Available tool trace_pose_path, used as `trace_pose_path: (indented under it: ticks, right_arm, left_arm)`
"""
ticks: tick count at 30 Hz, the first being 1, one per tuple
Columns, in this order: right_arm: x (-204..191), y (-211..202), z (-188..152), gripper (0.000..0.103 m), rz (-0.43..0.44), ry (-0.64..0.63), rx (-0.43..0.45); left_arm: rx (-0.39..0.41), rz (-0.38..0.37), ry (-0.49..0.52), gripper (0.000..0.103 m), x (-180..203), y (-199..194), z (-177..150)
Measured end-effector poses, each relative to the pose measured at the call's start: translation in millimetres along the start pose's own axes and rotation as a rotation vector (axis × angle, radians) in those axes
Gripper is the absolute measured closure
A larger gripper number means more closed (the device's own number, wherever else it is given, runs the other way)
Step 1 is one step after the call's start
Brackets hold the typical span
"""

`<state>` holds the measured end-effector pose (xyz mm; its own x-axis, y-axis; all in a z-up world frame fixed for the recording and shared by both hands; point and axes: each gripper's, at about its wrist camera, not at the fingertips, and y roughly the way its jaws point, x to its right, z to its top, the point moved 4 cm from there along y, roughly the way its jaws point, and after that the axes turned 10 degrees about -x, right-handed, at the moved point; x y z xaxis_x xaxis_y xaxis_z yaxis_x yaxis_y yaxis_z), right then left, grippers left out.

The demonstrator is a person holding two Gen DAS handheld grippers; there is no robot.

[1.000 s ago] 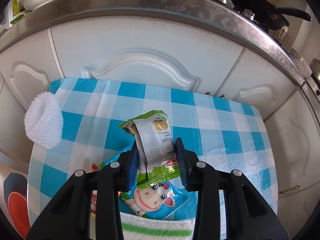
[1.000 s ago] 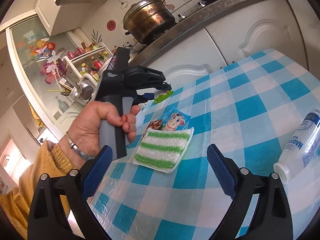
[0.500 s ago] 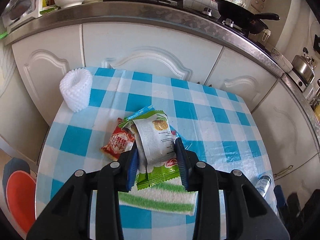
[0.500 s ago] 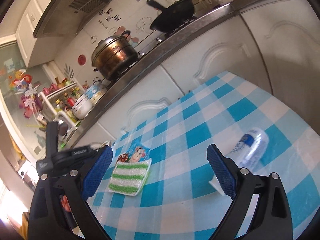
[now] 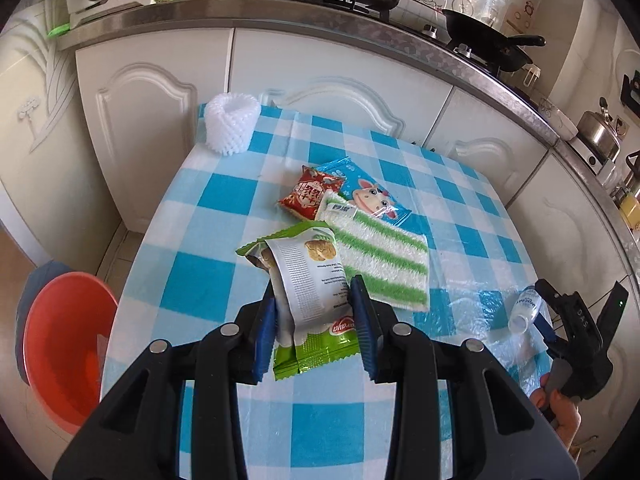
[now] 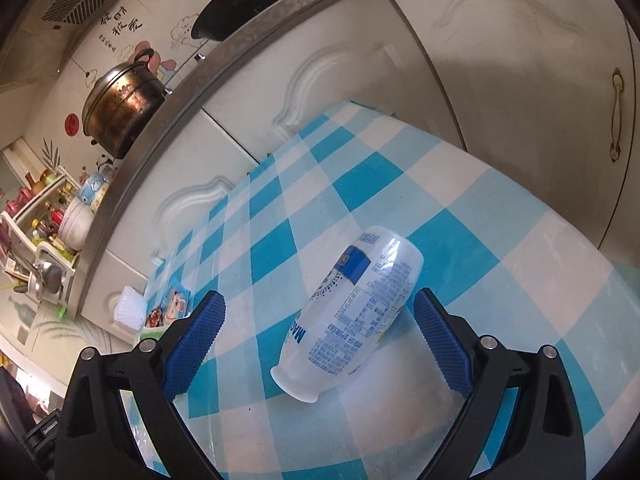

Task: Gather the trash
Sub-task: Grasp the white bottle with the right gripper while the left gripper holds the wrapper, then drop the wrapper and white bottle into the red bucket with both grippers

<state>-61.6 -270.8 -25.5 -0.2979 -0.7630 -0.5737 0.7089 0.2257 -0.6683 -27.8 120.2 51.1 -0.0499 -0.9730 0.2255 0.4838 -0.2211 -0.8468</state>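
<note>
Left gripper jaws stay clenched on the wrapper, now farther back over the desk. Right gripper jaws, released, now straddle the bottle.

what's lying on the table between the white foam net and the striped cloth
Two snack wrappers, in the left wrist view: a red packet and a blue cow-print packet, between the foam net and the striped cloth.
</note>
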Motion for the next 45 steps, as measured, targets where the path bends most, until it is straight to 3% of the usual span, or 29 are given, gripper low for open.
trace_pose_path:
  ticks: [10,11,12,16,20,28,38,45]
  right_arm:
    - [-17.6,17.6,-3.1,0.009,-0.091,-0.131,-0.06]
    - [-20.4,19.9,-3.8,0.012,-0.1,-0.149,-0.065]
    - [-23.6,22.2,-5.3,0.022,-0.109,-0.168,-0.072]
    - [-28.3,28.4,-6.3,0.035,-0.114,-0.199,-0.096]
    - [-35.9,34.3,-8.5,0.057,-0.117,-0.24,-0.124]
    - [-58.3,44.2,-18.0,0.059,-0.115,-0.36,-0.175]
    - [-71.0,38.5,-38.7,0.059,-0.052,-0.369,-0.217]
    - [-150.9,14.6,-76.1,0.059,0.036,-0.521,-0.26]
  left_arm:
    - [-0.007,0.0,-0.083,0.066,-46.9,-23.0,-35.3]
    - [-0.005,-0.002,-0.091,0.066,-49.6,-24.7,-36.9]
    - [-0.003,-0.006,-0.099,0.066,-52.9,-26.9,-39.7]
    - [-0.006,-0.002,-0.104,0.066,-62.9,-32.3,-50.4]
    - [-0.004,-0.004,-0.124,0.066,-79.0,-39.3,-60.6]
    - [0.011,-0.001,-0.198,0.066,-127.0,-54.7,-87.7]
    - [0.075,0.03,-0.303,0.066,-192.5,-85.5,-116.2]
    - [0.13,0.074,-0.394,0.066,-241.3,-105.1,-127.0]
